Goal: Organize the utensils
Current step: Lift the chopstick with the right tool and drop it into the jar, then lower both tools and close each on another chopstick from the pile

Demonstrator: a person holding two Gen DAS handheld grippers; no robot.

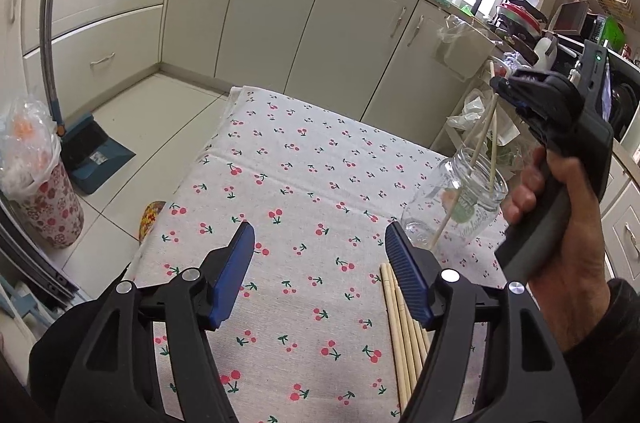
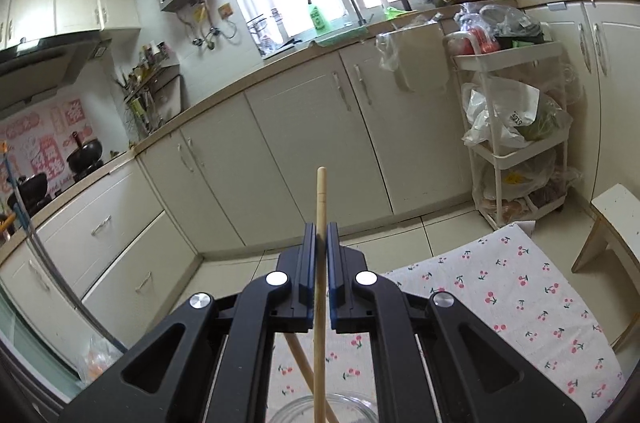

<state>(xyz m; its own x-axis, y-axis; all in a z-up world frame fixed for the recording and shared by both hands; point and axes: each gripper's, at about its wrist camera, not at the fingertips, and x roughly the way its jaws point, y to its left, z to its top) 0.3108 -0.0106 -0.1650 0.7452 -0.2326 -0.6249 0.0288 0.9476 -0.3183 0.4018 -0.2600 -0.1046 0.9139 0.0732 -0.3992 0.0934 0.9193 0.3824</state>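
- Nearest us, our left gripper (image 1: 320, 263) has its blue pads spread wide over the cherry-print tablecloth (image 1: 280, 163) with nothing between them; we judge it is lined up for the next pick.
- Loose chopsticks (image 1: 402, 327), a small bundle, lie on the cloth near its near edge, just beside and partly under the right-hand pad. Their near ends are cut off by the gripper body, so we cannot count them surely.
- Glass jar (image 1: 460, 207) stands upright toward the right edge of the tablecloth. At least one chopstick leans inside it, resting against the rim.
- Our right gripper (image 2: 320, 235) is clamped tight on a single chopstick (image 2: 321, 207). The stick runs upright through the pads, its lower end pointing into the jar mouth below; we read this as a vertical hold meant for dropping it in cleanly.
- Seen from the left wrist, a hand (image 1: 560, 223) grips the right tool's handle above and beside the jar.
- Hard to make out: whether the held stick's tip touches the jar bottom, since glass and glare blur it; the jar shows only as a sliver of rim in the right wrist view.
- Beyond the table, kitchen cabinets (image 1: 280, 23) fill the background.
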